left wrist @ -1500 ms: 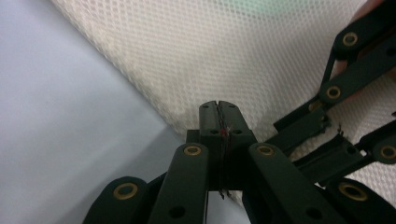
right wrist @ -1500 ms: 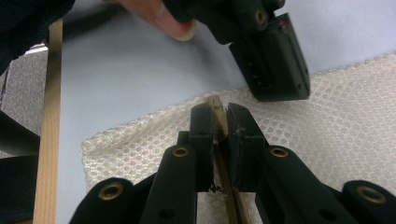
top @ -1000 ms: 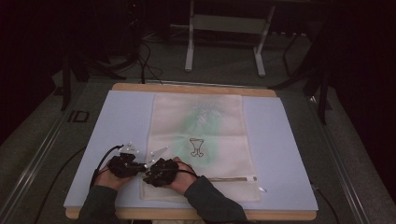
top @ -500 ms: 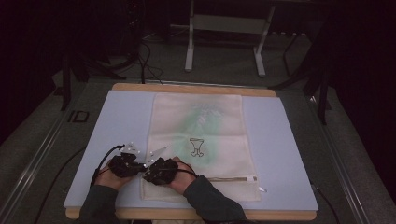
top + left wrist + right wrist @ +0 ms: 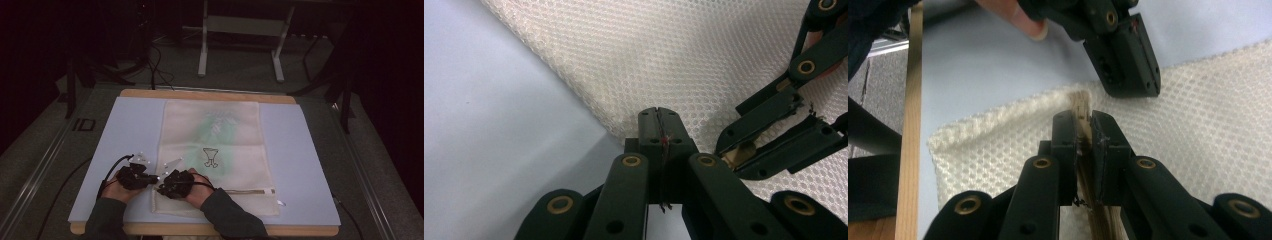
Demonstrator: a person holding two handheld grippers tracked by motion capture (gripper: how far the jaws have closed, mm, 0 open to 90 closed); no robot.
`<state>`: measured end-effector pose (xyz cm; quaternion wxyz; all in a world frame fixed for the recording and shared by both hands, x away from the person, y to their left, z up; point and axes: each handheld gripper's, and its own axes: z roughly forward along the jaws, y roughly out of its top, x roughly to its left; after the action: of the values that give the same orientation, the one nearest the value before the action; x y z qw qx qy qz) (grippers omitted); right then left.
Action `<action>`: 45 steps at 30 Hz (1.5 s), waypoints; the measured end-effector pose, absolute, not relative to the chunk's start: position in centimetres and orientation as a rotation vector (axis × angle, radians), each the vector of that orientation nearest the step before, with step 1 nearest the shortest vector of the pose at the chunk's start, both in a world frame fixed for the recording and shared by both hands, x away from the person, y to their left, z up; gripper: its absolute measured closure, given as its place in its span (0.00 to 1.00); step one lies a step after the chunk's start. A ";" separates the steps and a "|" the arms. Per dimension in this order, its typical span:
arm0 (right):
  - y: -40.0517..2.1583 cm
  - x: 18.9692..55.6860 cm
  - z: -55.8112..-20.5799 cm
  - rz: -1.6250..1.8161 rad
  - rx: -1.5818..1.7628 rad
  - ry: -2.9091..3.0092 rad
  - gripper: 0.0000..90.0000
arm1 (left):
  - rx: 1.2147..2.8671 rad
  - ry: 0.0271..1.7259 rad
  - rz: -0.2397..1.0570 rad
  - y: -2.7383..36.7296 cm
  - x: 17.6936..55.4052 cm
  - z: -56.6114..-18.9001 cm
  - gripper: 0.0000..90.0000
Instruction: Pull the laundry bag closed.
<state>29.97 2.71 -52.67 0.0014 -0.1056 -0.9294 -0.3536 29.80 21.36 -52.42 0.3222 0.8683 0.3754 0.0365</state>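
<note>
Right gripper view: right gripper clamps the mesh bag's zipper end; left gripper pinches the bag edge just beside it. Since a second ago, essentially no movement (steady hold), so unzipping hasn't begun.

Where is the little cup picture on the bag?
In the high view, the cup picture sits near the middle of the mesh bag, just beyond the right hand-held gripper and below the green patch.
</note>
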 end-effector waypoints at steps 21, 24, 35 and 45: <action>2.2 29.3 -52.3 -1.078 -0.296 -2.984 0.91 | 2.282 0.977 0.100 21.4 29.8 -52.4 1.00; 2.0 29.2 -52.2 -1.067 -0.286 -3.001 0.91 | 2.280 0.978 0.099 21.4 29.8 -52.4 1.00; 1.3 28.8 -51.9 -1.028 -0.261 -3.043 0.91 | 2.285 0.972 0.104 21.4 29.8 -52.4 1.00; 0.5 28.6 -51.9 -1.019 -0.251 -3.057 0.91 | 2.292 0.967 0.111 21.3 29.8 -52.4 1.00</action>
<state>28.60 0.48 -51.88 -0.0450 -0.0775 -0.9449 -0.3149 29.77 21.28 -52.38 0.3201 0.8720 0.3679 0.0420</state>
